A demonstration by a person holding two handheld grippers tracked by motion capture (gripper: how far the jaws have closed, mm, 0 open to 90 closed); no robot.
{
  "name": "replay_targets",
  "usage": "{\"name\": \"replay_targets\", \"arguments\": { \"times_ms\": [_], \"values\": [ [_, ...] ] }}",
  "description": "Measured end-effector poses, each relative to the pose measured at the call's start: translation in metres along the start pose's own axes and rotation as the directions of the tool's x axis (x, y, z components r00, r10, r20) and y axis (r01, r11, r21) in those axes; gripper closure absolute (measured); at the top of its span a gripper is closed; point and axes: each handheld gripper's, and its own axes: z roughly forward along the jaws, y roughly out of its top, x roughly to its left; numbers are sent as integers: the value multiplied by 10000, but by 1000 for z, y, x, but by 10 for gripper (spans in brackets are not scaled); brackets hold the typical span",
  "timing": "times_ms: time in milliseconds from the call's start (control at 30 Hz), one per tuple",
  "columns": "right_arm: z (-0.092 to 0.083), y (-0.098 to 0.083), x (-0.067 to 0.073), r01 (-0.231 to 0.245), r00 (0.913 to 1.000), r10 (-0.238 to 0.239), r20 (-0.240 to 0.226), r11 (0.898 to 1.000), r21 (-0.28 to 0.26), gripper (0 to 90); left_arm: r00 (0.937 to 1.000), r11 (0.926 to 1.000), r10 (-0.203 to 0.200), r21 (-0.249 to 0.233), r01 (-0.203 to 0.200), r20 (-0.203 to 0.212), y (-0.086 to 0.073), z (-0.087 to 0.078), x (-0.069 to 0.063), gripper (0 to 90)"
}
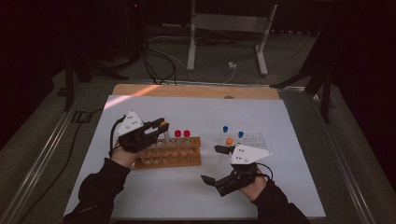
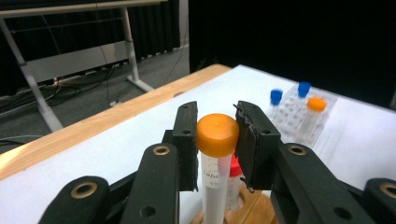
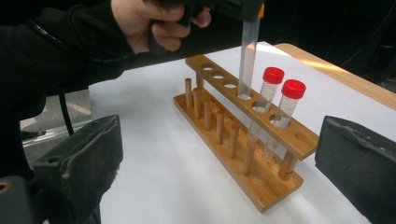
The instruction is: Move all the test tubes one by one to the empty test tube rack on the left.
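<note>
The left gripper (image 2: 216,140) pinches an orange-capped tube (image 2: 217,135) by its cap, one finger (image 2: 186,140) pressed to each side. The tube hangs upright, its lower end in a hole of the wooden rack (image 3: 243,135); seen from the right gripper view, it stands in the top bar's hole just beside two red-capped tubes (image 3: 273,77) that lean in the next holes toward the rack's near end. How deep the tube's tip sits below the top bar is hard to tell, as the clear plastic fades against the wood.

The right gripper (image 1: 212,164) rests low on the white counter (image 1: 280,121) in front of the rack's right end, its fingers (image 3: 84,163) spread wide with nothing between them, pointing toward the rack.

In the high view, the left hand (image 1: 123,156) comes in from the lower left and holds its gripper over the rack's left half. To the right of the rack, near but apart from it, a clear plastic tray (image 1: 254,137) carries two blue-capped tubes (image 1: 225,128) and one orange-capped one (image 1: 229,140). A strip of bare wood edges the far side of the counter, and beyond it cables and a metal stand's legs lie on the dark floor.
</note>
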Motion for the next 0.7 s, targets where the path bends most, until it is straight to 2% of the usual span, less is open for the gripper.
{"name": "replay_targets", "arguments": {
  "times_ms": [700],
  "values": [
    [0,0,1,158,9998,-157,-86,9998,127,6,9995,9968,-307,734,300,78,-29,22,-2,718]
  ]
}}
